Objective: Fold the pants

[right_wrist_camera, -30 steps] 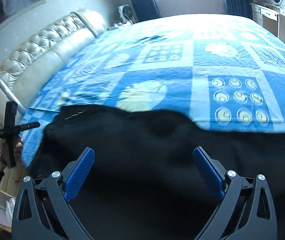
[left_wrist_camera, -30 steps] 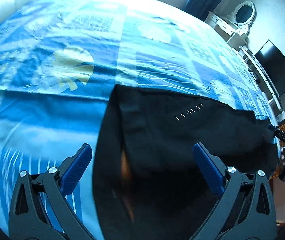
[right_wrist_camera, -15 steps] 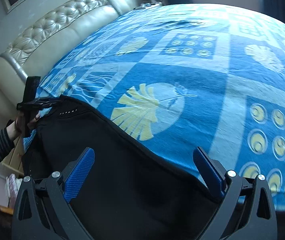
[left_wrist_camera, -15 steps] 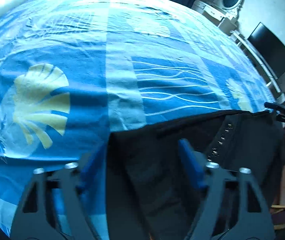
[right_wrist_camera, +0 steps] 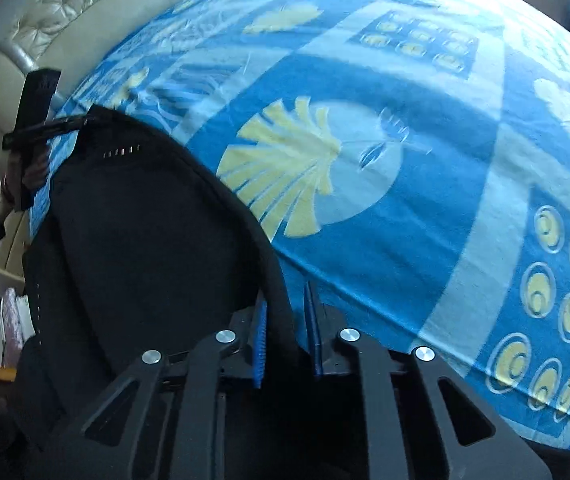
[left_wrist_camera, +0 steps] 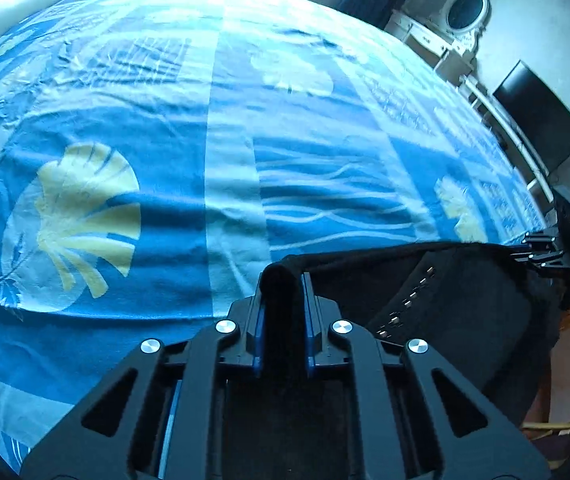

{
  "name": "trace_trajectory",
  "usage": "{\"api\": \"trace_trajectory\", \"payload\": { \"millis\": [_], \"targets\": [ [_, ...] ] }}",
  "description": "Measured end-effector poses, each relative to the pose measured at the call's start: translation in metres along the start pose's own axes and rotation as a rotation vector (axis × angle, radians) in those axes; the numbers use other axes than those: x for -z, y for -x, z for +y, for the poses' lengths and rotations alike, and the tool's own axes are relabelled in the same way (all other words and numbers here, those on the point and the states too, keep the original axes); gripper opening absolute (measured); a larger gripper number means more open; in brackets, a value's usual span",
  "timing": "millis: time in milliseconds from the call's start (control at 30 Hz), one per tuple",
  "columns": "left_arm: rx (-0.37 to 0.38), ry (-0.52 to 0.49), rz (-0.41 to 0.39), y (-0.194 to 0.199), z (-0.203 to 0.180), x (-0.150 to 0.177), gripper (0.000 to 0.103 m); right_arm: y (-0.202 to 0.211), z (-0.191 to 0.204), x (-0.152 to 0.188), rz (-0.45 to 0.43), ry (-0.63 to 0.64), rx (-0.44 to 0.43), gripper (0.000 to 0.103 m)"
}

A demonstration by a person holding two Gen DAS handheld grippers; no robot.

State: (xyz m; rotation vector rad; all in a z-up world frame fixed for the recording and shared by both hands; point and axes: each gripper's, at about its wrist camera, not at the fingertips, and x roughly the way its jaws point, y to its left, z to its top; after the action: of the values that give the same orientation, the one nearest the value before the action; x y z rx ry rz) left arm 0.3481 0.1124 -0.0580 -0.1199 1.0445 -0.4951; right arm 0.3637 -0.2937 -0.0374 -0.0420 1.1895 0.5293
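The black pants (left_wrist_camera: 437, 304) hang stretched between my two grippers, above the near edge of the bed. My left gripper (left_wrist_camera: 283, 280) is shut on one corner of the pants' top edge. My right gripper (right_wrist_camera: 285, 300) is shut on the other corner of the pants (right_wrist_camera: 145, 232). Each gripper shows in the other's view: the right one at the far right (left_wrist_camera: 557, 248), the left one at the far left (right_wrist_camera: 45, 124). A row of small white stitches (right_wrist_camera: 121, 151) marks the cloth near the left gripper.
A wide bed with a blue blanket with yellow leaf prints (left_wrist_camera: 245, 140) fills both views. A cream tufted headboard (right_wrist_camera: 65, 32) lies on the left. A white dresser with an oval mirror (left_wrist_camera: 461, 20) and a black TV (left_wrist_camera: 537, 128) stand at the right wall.
Both grippers were open over the pants; they have shut on the top edge and lifted it, so the cloth now hangs taut between them.
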Motion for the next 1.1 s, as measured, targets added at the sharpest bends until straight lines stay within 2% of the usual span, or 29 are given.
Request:
{"api": "trace_trajectory", "payload": {
  "millis": [167,300,533,767,933,1033,1100],
  "targets": [
    [0.030,0.045,-0.090,0.040,-0.007,-0.001,0.011,0.042,0.027,0.000,-0.140,0.051,0.147,0.016],
    [0.086,0.089,-0.155,0.080,-0.014,0.015,0.011,0.067,0.074,0.024,-0.212,0.154,0.293,0.016],
    [0.083,0.109,-0.179,0.132,-0.029,0.074,0.006,0.093,0.130,0.095,-0.296,0.183,0.363,0.016],
    [0.070,0.126,-0.181,0.159,-0.043,0.151,0.006,0.073,0.165,0.160,-0.258,0.187,0.378,0.016],
    [0.073,0.203,-0.138,0.150,-0.033,0.202,0.006,0.049,0.178,0.192,-0.210,0.191,0.389,0.016],
    [0.079,0.248,-0.106,0.140,-0.027,0.223,0.007,0.033,0.183,0.205,-0.173,0.201,0.403,0.016],
    [0.088,0.265,-0.081,0.135,-0.027,0.231,0.011,0.030,0.188,0.215,-0.176,0.206,0.420,0.018]
  ]
}}
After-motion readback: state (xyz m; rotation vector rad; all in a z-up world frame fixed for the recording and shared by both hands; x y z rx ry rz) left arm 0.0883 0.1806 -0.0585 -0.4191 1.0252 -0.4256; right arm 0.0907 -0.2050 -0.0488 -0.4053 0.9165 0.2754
